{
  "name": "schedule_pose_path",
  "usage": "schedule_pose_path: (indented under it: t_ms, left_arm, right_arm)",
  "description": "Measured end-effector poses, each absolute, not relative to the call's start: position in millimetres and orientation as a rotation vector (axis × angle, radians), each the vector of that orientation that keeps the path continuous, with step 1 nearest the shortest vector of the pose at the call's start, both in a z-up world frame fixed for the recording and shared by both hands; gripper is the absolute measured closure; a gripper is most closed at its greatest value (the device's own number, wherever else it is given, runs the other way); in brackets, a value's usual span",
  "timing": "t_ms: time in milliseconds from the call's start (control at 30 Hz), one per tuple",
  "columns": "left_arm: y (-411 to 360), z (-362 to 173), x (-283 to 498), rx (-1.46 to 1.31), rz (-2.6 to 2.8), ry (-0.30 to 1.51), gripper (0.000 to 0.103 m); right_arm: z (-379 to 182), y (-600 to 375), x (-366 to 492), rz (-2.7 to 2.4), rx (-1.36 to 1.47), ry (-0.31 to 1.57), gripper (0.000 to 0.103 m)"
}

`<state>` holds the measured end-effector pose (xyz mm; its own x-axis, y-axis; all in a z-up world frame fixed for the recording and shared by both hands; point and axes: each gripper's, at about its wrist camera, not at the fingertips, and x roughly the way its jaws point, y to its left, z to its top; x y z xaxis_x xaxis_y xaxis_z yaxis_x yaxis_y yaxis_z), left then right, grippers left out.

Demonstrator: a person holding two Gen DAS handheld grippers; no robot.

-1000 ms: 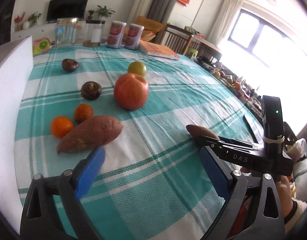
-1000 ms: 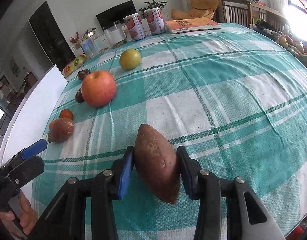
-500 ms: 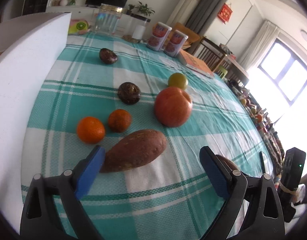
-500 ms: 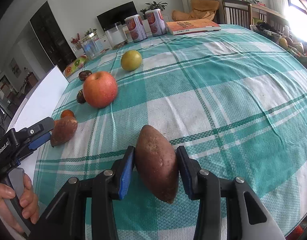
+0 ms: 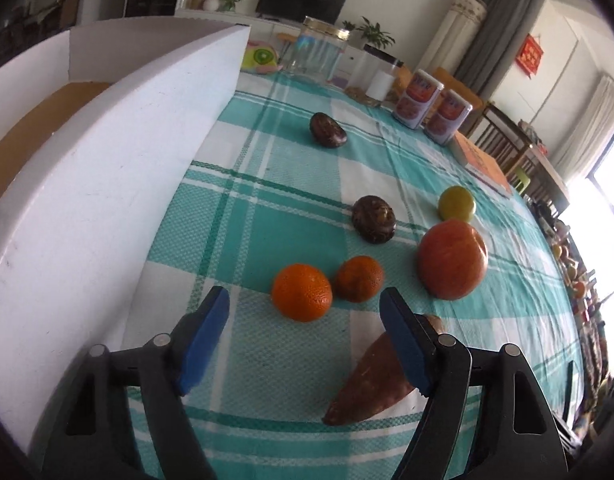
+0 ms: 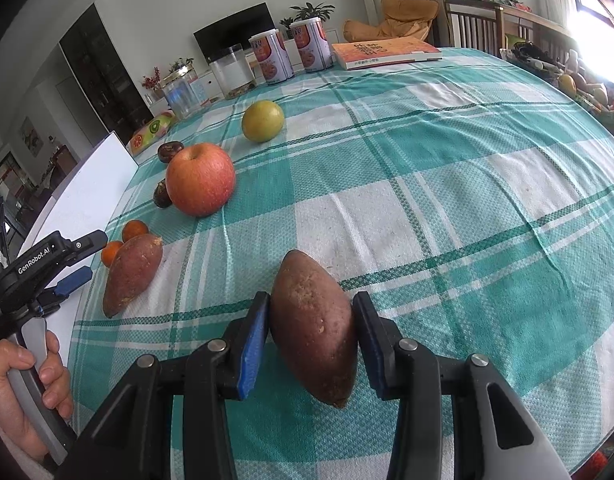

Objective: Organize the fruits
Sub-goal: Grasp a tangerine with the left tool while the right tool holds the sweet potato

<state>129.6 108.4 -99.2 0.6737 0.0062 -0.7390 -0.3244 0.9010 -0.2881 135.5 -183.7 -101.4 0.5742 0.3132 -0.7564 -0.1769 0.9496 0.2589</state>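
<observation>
While the right tool (image 6: 310, 338) clamps a dark sweet potato (image 6: 313, 330) between its blue pads, lengthwise along the jaws with its far tip over the checked tabletop (image 6: 447, 200), our left tool (image 5: 305, 334) stands partly open with nothing between its pads; its jaws have just been closing. A second, paler sweet potato (image 5: 371, 380) lies on the cloth under and just beside the left tool's right-hand jaw, outside the gap. Just past the fingertips sit two mandarins (image 5: 302, 292), side by side, almost touching. Farther on we see a red apple (image 5: 453, 264), a yellow-green fruit (image 5: 457, 203) and two dark brown fruits (image 5: 373, 219). A white foam board (image 5: 107, 184) borders the left side.
</observation>
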Motion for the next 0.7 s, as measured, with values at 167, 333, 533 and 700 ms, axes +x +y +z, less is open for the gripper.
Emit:
schedule_pose_path:
  t_ms: [167, 333, 533, 700]
  left_arm:
    - [108, -112, 134, -0.307, 0.211, 0.861, 0.046]
    - [97, -112, 146, -0.208, 0.205, 0.855, 0.047]
    - [90, -110, 142, -0.163, 0.158, 0.859, 0.071]
    - [90, -93, 105, -0.202, 0.102, 0.865, 0.071]
  right_arm:
    - [-101, -185, 135, 0.289, 0.167, 0.912, 0.060]
    - [-102, -184, 136, 0.289, 0.160, 0.920, 0.060]
    - [-104, -185, 137, 0.298, 0.171, 0.928, 0.060]
    - [-106, -192, 140, 0.329, 0.234, 0.942, 0.060]
